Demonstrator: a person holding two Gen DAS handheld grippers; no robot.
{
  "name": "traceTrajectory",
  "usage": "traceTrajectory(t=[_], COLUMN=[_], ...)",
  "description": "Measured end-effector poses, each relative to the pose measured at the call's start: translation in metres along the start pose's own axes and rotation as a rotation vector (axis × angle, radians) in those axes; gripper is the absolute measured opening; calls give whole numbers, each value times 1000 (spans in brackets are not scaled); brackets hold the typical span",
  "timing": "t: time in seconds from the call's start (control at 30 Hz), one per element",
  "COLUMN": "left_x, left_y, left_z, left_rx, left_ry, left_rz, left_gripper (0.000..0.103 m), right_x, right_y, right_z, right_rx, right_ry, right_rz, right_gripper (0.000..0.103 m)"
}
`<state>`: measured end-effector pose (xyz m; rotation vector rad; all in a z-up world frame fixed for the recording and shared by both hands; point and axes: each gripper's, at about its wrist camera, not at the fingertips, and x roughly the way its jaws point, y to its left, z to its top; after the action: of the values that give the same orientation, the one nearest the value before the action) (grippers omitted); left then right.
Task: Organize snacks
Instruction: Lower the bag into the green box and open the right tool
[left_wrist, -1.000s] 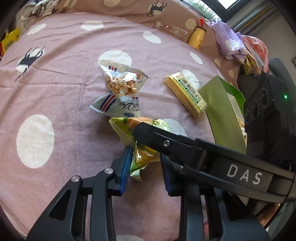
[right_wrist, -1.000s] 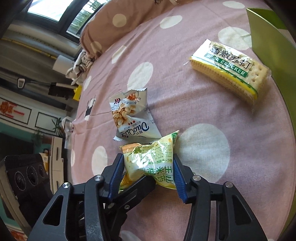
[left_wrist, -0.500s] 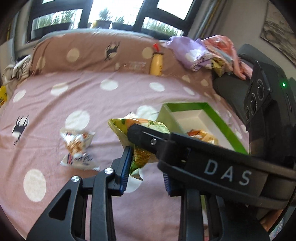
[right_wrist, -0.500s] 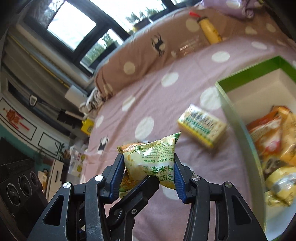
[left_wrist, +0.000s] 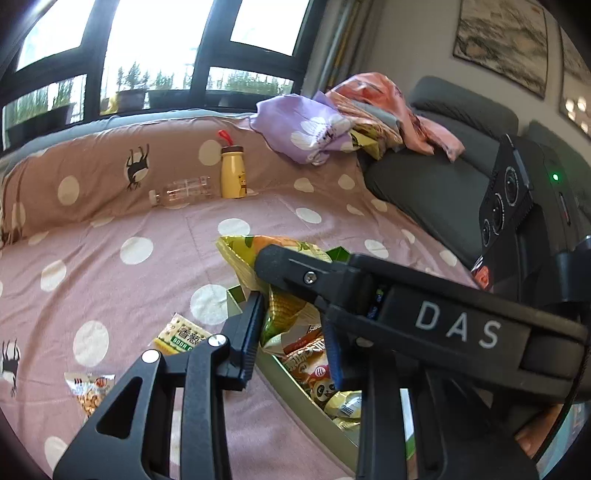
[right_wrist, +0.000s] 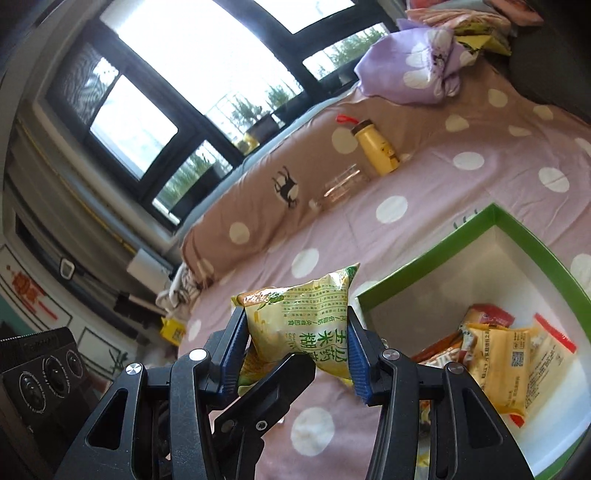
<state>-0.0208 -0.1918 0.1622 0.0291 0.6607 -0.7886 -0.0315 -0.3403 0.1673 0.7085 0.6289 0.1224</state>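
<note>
A yellow-green snack packet hangs in the air, and both grippers hold it. My right gripper is shut on its sides, blue pads pressing the puffed bag. My left gripper is shut on the packet's lower edge. A black finger of the right gripper crosses the left wrist view over the packet. The packet sits above the near left corner of the green box, whose white inside holds several snack packs. A cracker pack and a peanut pack lie on the bed, left of the box.
The pink dotted bedsheet spreads left and behind. A yellow bottle and a clear bottle rest against the brown pillow. Purple cloth and other fabric pile on a grey sofa at the right. Windows are behind.
Both grippers lifted the packet off the sheet and carried it right, to the green box's corner. The views tilted up, so the window and the box's inside now show.
</note>
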Motion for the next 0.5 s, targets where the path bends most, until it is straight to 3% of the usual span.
traceTrajectory(t=[0.2,0.5], left_x=[35,73], left_y=[-8,-36], left_z=[0,-3], left_rx=[-4,36], left_ry=[77,157], left_rz=[-84,-133], left_gripper=[29,28], right_x=[0,-7], right_y=[-36,-86], right_z=[0,0], right_rx=[117,269], right_ry=[-1,-27], right_rz=[-78,-125], right_gripper=[52,52])
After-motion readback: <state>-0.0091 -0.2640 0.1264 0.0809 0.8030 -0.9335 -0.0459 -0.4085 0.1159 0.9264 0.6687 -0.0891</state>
